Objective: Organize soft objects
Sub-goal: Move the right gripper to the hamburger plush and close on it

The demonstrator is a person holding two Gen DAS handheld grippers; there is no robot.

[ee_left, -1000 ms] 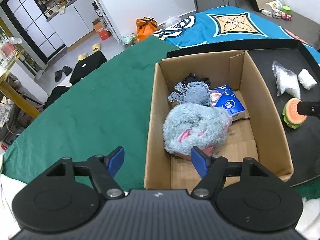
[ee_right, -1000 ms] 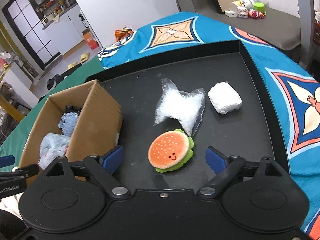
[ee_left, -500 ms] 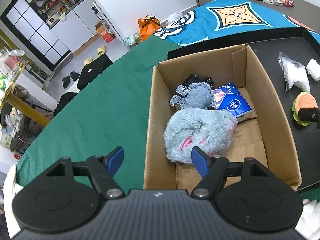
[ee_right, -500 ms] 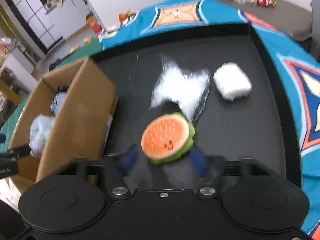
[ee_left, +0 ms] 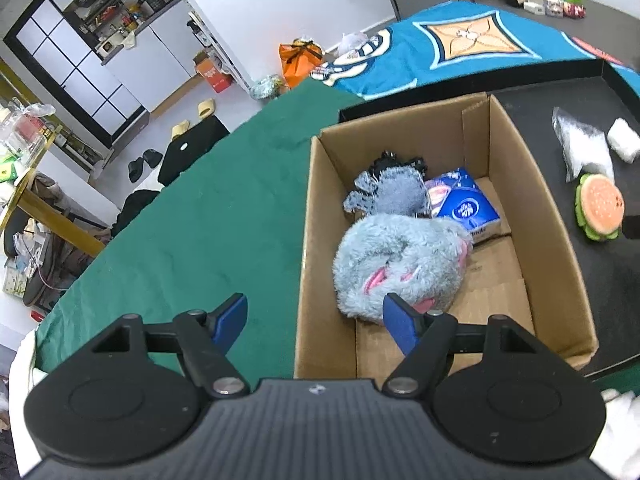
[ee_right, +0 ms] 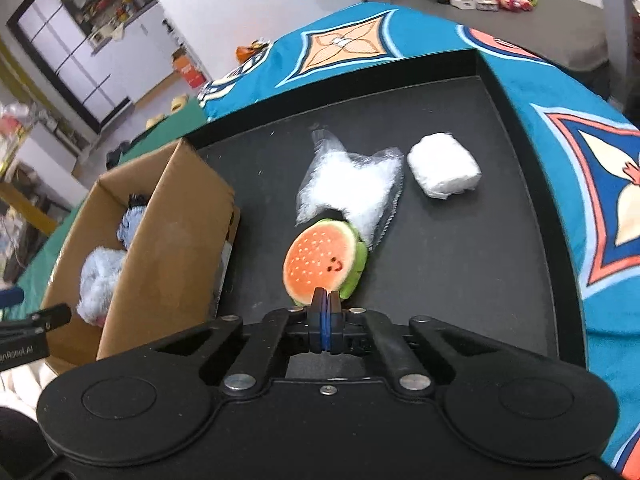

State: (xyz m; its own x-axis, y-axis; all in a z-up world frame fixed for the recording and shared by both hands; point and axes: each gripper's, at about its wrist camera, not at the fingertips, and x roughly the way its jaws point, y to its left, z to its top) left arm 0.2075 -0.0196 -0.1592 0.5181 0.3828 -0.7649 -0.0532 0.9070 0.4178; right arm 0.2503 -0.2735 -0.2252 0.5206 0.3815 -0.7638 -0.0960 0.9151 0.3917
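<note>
An orange-and-green burger plush sits tilted on the black tray. My right gripper is shut on its near edge. In the left wrist view the burger plush shows at the right, beside the cardboard box. The box holds a fluffy grey plush, a smaller grey plush and a blue tissue pack. My left gripper hangs open above the box's near left corner, with nothing between its fingers.
A clear bag of white stuffing and a white wrapped bundle lie on the tray behind the burger. The cardboard box stands at the tray's left end. Green cloth and a blue patterned cloth cover the table.
My right gripper has closed from wide open onto the burger plush's near edge, and the plush has tipped up. The left gripper stays open over the box.
</note>
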